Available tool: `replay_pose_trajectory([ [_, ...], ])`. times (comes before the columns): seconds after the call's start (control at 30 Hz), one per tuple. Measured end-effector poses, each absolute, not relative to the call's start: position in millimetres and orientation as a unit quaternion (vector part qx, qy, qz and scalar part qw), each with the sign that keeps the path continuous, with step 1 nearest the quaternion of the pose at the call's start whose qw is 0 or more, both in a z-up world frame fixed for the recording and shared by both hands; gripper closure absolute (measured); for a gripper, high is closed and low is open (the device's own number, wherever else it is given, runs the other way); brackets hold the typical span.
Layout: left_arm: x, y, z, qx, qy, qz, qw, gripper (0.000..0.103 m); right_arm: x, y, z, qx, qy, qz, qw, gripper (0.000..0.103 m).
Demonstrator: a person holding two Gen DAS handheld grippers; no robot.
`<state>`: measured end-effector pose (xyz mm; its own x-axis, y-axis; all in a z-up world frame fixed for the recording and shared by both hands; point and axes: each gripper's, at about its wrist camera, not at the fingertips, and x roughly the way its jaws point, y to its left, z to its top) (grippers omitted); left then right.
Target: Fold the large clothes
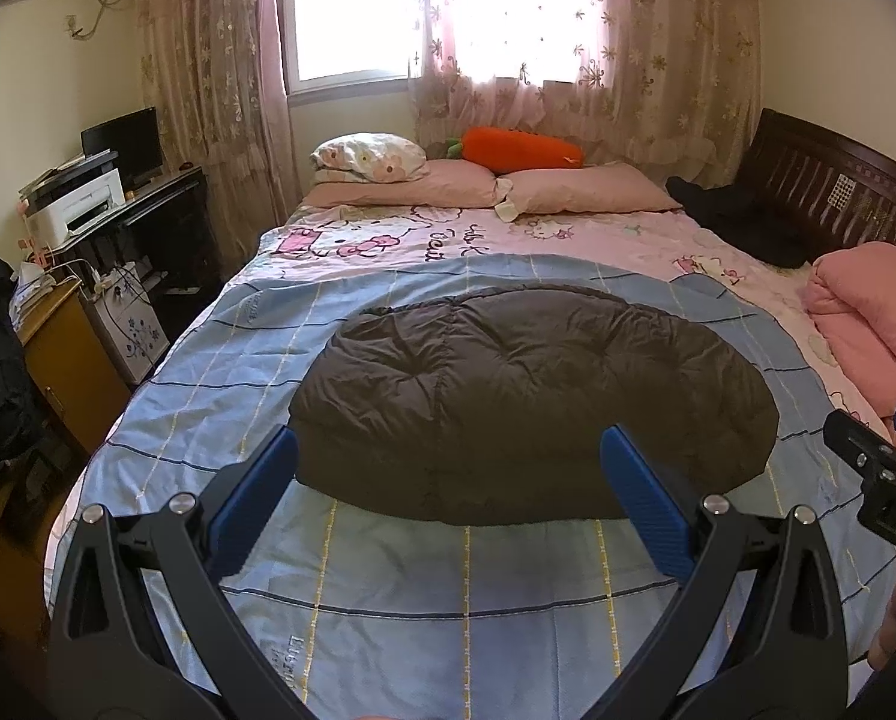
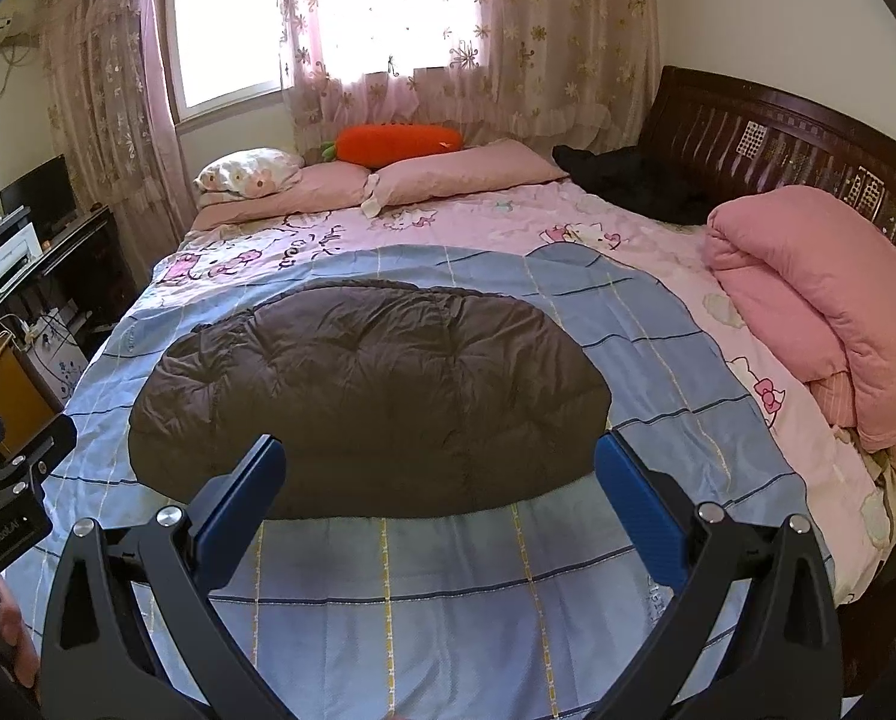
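A dark brown quilted down jacket (image 1: 532,396) lies folded into a compact block on the blue checked sheet (image 1: 448,588) of the bed; it also shows in the right wrist view (image 2: 369,396). My left gripper (image 1: 448,450) is open and empty, held above the sheet just in front of the jacket's near edge. My right gripper (image 2: 438,456) is open and empty, likewise in front of the jacket. Neither touches the jacket. The right gripper's side shows at the right edge of the left wrist view (image 1: 880,468).
A folded pink quilt (image 2: 820,312) lies at the bed's right side by the dark headboard (image 2: 778,144). Pink pillows (image 1: 586,189), a carrot plush (image 1: 520,150) and a black garment (image 1: 742,222) lie at the far end. A desk with a printer (image 1: 75,204) stands left of the bed.
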<state>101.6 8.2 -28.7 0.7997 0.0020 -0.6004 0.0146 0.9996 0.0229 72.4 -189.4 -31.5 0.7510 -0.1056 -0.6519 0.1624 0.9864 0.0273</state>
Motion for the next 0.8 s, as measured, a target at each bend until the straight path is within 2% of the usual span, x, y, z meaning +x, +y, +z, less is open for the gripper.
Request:
replay_pose_trajectory([
  [0.8, 107.7, 15.6, -36.2, 0.002, 0.331, -0.006, 0.944, 0.002, 75.0, -188.9, -35.8, 0.049, 0.351, -0.077, 0.932, 0.001],
])
